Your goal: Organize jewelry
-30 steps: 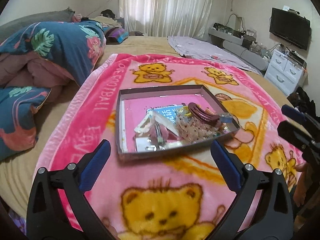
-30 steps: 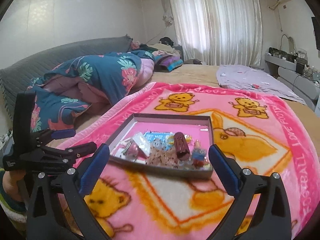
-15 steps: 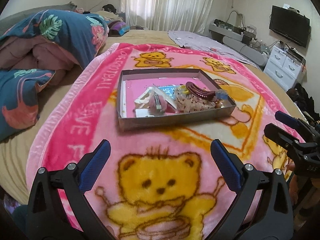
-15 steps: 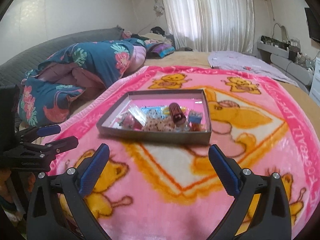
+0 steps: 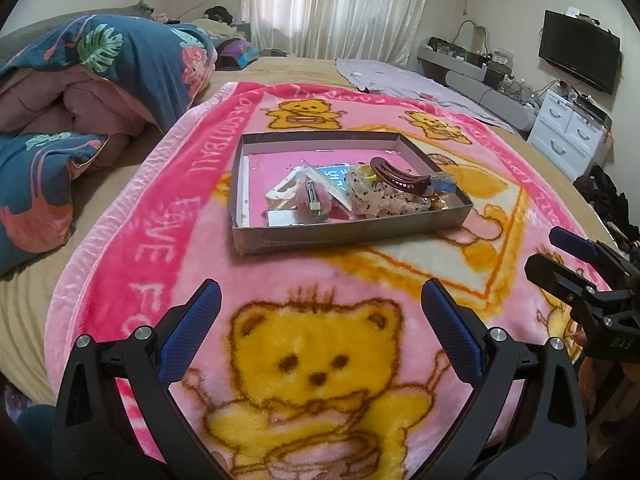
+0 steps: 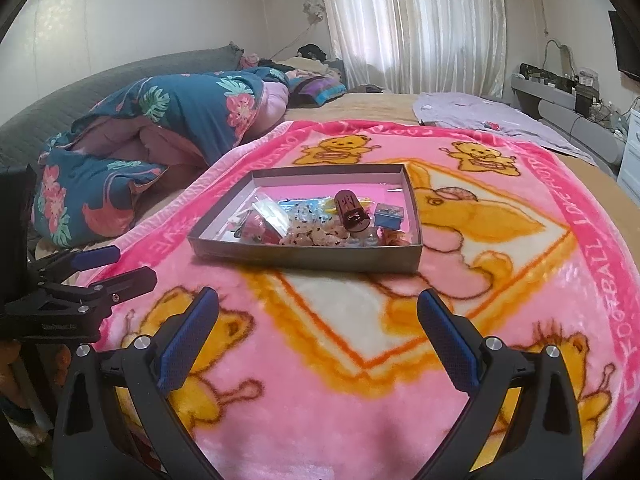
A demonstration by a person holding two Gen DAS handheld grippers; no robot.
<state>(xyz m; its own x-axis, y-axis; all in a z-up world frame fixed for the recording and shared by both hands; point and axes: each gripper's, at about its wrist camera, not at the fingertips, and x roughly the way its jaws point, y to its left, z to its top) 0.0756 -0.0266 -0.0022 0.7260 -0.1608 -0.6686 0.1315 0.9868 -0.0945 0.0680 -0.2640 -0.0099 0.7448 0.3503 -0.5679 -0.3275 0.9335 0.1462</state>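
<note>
A shallow grey box lies on a pink bear-print blanket on the bed. It holds a jumble of hair items and jewelry: a dark red claw clip, a dotted scrunchie, a white clip, a small blue box. My left gripper is open and empty, well short of the box. My right gripper is open and empty too, also short of the box. Each gripper shows at the edge of the other's view.
A folded floral quilt lies to the left on the bed. A lilac sheet lies at the far side. A white drawer unit and wall TV stand on the right, beyond the bed's edge.
Both grippers have drawn back from the box toward the blanket's near edge, so the box looks farther away. Both stay open and empty. The box's contents have not moved.
</note>
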